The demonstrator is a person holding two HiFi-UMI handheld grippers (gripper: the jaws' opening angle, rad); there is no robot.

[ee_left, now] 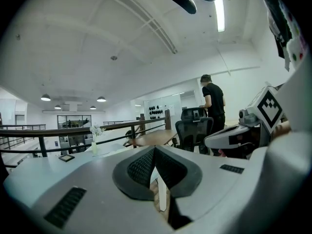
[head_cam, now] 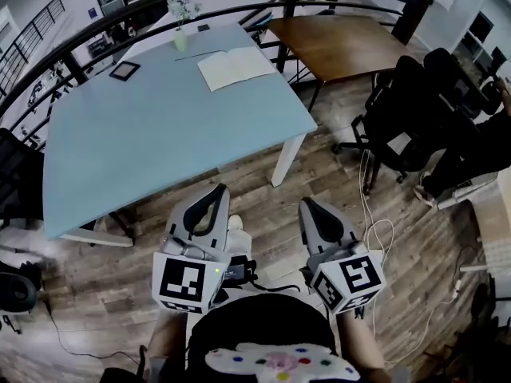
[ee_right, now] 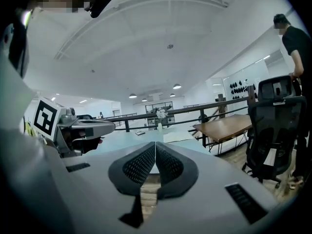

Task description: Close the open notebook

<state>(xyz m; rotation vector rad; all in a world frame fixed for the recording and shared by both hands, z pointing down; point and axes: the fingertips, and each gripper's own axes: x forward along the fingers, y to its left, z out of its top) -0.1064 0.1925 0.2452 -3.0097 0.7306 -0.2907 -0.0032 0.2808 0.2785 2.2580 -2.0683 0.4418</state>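
Across the counter (head_cam: 144,142), near its far edge, the open notebook (head_cam: 235,67) lies spread crosswise. Left hand-held gripper (head_cam: 217,190) and right hand-held gripper (head_cam: 308,204): jaws together, empty, short of the counter's near edge. Neither judged clearly nearer.

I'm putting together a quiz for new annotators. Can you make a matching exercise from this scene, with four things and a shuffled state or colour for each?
Things:
1. notebook
2. vase
3. wooden table
4. office chair

States or colours:
a. black
b. lying open
c. brown
d. upright, holding flowers

Pairs: 1-b, 2-d, 3-c, 4-a
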